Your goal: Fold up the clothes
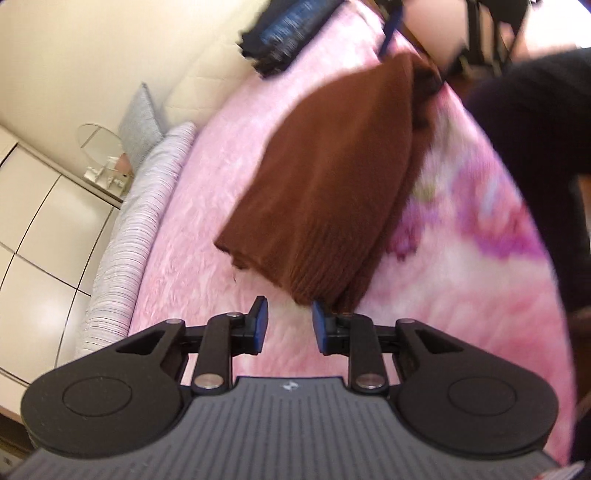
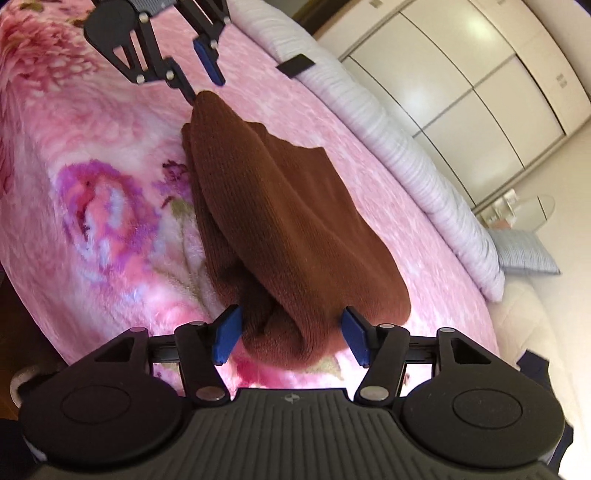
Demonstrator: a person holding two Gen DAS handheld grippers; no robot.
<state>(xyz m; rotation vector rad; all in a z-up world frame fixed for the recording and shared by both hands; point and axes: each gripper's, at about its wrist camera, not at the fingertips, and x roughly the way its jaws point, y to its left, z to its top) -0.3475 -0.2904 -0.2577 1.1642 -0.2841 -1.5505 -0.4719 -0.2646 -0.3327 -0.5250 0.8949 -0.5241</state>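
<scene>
A brown knitted garment (image 1: 332, 177) lies folded in a long bundle on a pink flowered blanket (image 1: 207, 206). My left gripper (image 1: 288, 325) is open at the garment's near end, its right pad touching the ribbed hem. In the right wrist view the same garment (image 2: 288, 221) runs away from me, and my right gripper (image 2: 291, 336) is open with the garment's bunched near end lying between its blue pads (image 2: 229, 332). The left gripper (image 2: 201, 70) shows at the far end of the garment in that view, open.
A striped grey-white bolster (image 1: 125, 251) lines the bed's edge by white cupboards (image 1: 33, 229). A dark blue folded garment (image 1: 288, 26) lies at the far end of the bed. A person in dark clothes (image 1: 535, 122) stands at the right.
</scene>
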